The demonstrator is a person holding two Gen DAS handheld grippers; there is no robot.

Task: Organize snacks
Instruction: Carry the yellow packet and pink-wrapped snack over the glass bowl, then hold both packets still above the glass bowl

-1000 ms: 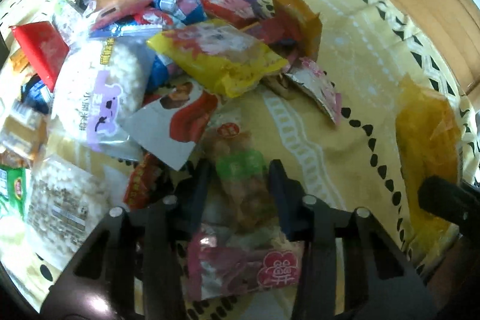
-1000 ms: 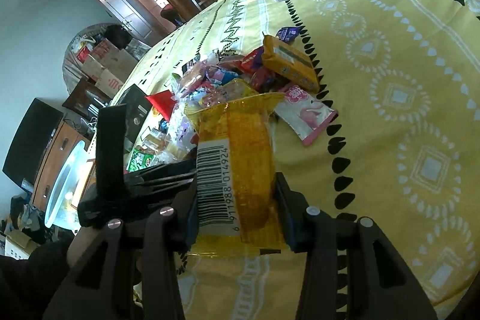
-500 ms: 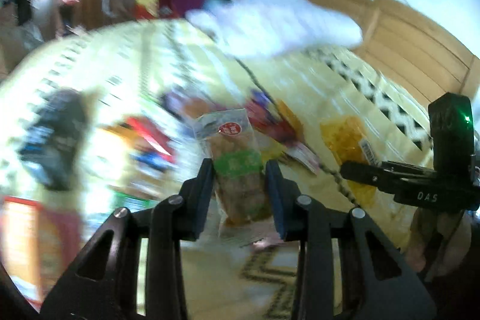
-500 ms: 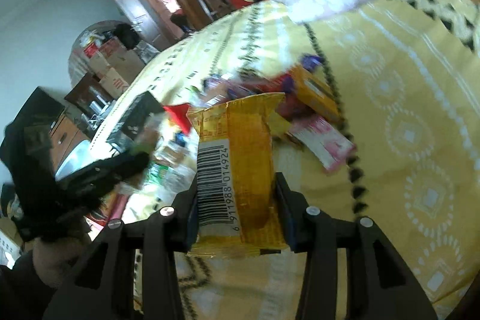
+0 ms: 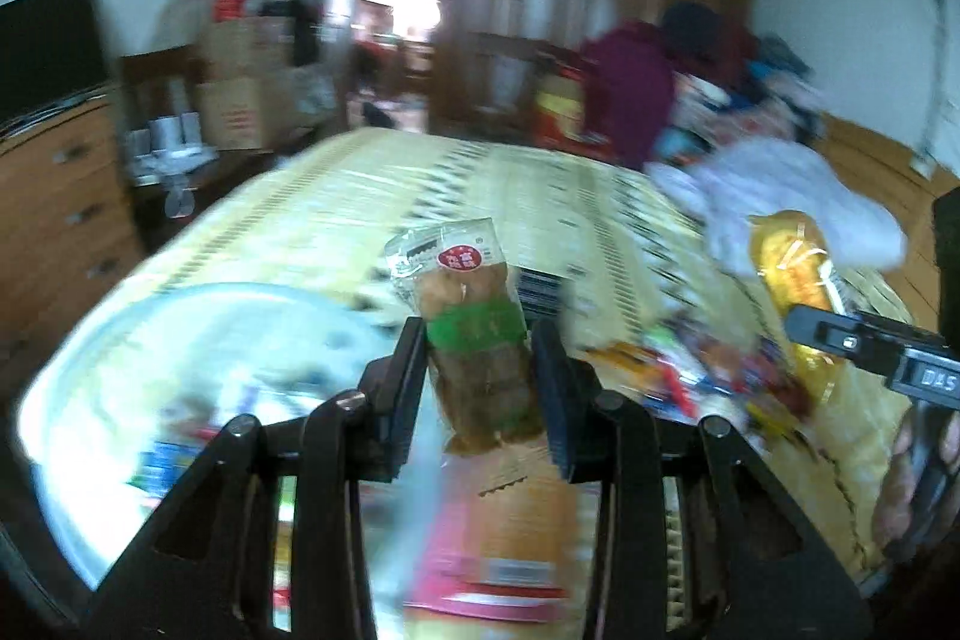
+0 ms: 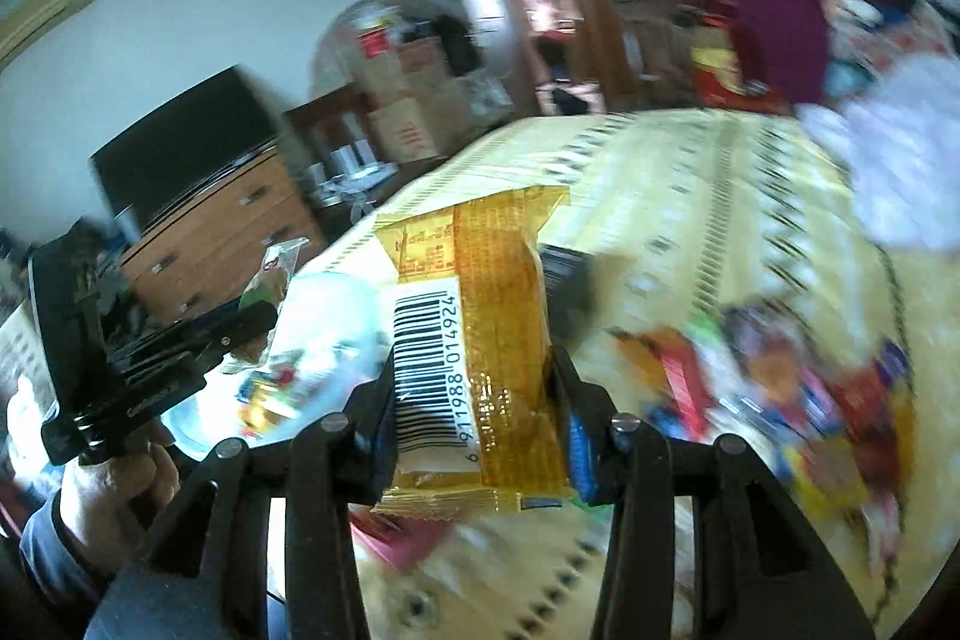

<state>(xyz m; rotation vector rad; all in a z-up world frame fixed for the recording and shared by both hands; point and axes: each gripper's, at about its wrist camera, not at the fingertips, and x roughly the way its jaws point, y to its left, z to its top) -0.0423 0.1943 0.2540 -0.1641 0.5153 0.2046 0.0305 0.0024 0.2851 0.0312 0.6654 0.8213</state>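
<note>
My left gripper (image 5: 480, 334) is shut on a clear packet of brown snacks with a green band (image 5: 474, 334) and holds it up above the bed. My right gripper (image 6: 474, 358) is shut on a yellow wrapped snack with a barcode (image 6: 480, 322), also held in the air. The right gripper and its yellow packet (image 5: 792, 280) show at the right of the left wrist view. The left gripper (image 6: 240, 322) shows at the left of the right wrist view. A blurred pile of snack packets (image 6: 780, 382) lies on the yellow bedspread (image 5: 420, 184).
A pale round tray or basin (image 5: 198, 340) with a few packets lies at the left of the bed. A pink and orange packet (image 5: 498, 538) lies under my left gripper. Wooden drawers (image 5: 54, 196), boxes and a white pillow (image 5: 792, 196) surround the bed.
Both grippers have lifted and tilted up with their packets. The views swung from the snack pile toward the far room and the tray on the left.
</note>
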